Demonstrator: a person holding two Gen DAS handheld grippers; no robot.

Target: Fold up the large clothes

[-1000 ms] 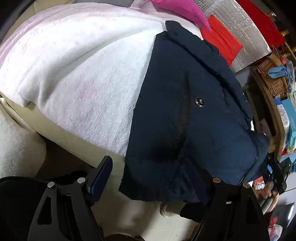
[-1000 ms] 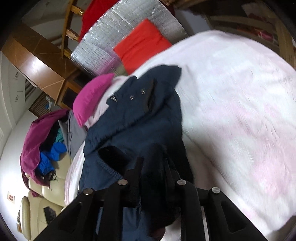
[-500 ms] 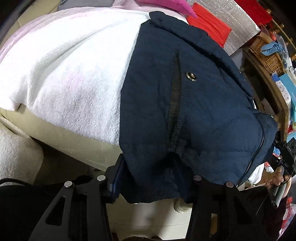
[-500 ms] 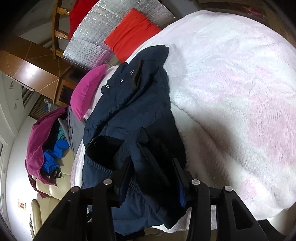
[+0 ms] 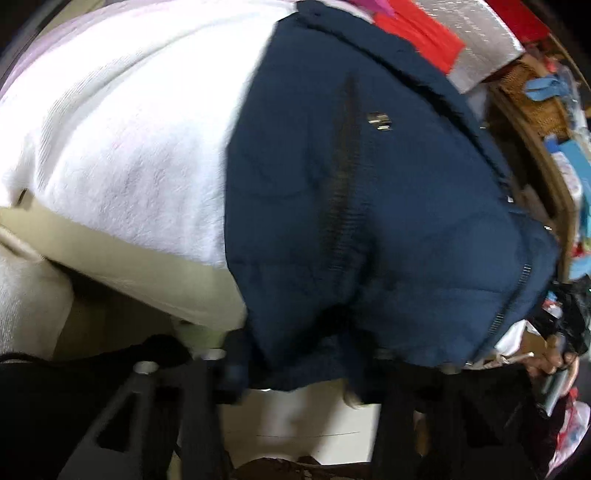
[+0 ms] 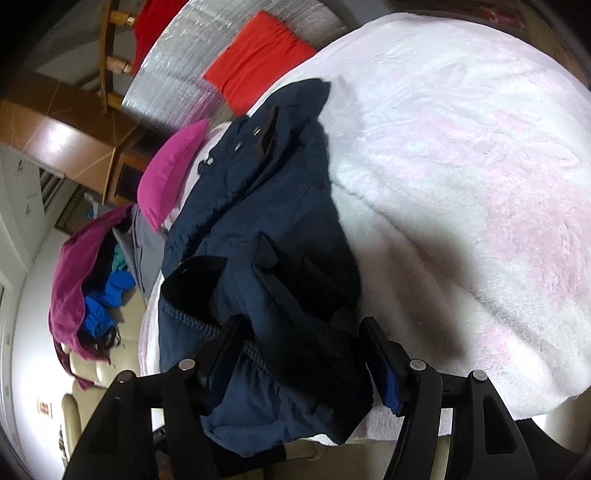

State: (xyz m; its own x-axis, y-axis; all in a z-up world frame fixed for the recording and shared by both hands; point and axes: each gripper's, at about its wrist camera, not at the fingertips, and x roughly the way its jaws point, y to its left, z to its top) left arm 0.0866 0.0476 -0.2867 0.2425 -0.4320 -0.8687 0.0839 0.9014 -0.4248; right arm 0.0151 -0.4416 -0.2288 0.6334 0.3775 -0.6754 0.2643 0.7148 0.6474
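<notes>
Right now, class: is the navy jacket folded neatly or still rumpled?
Still rumpled: the navy jacket lies bunched on the white blanket, its hem hanging over the edge between the right gripper fingers.

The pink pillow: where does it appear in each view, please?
Left wrist: pink pillow is only a sliver at the top edge, above the jacket.
Right wrist: pink pillow is left of centre, beside the jacket's collar.
Shared landmark: red cloth.

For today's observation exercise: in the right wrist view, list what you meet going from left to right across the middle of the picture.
Purple garment on the clothes pile → pink pillow → navy jacket → white fleecy blanket.
</notes>
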